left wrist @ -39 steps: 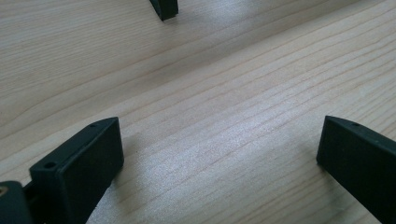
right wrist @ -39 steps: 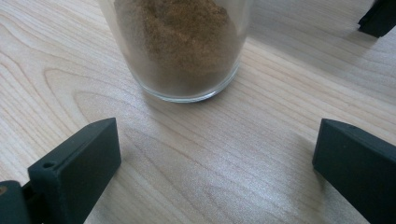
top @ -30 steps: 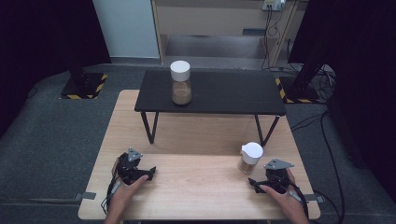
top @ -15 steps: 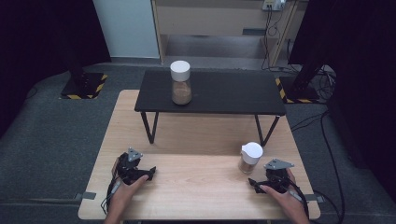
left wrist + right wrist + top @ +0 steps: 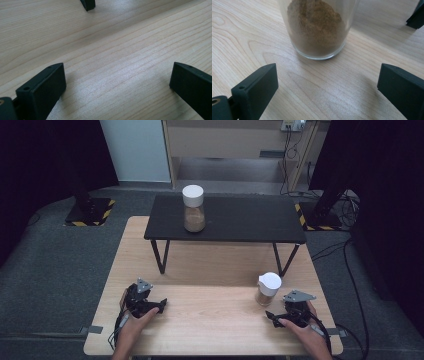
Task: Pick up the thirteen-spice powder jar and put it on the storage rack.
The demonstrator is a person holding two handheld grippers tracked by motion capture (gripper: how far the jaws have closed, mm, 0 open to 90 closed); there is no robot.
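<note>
Jar [image 5: 268,289] with the white lid and brown powder stands upright on the wooden surface [image 5: 210,315], just ahead of your right gripper [image 5: 274,317] and not touching it. In the right gripper view the jar's glass base [image 5: 319,32] sits beyond the two black jaws, which stand wide with nothing between them; they have just been closing a little, but the pads press on nothing. Your left gripper [image 5: 159,305] rests on the surface well apart from the jar, its jaws spread too, with bare wood between them in the left gripper view.

A second, taller jar [image 5: 193,208] of the same sort stands on the black raised shelf [image 5: 240,217] at the far side.

By the look of it, you are at the approach step: the right hand is lined up on the near jar but has not reached it. The next move likely calls for easing the right gripper forward until the glass sits between the pads, then closing on the body below the lid. Keep the jaws level and centred, since a push from one pad alone could tip or slide the jar.
</note>
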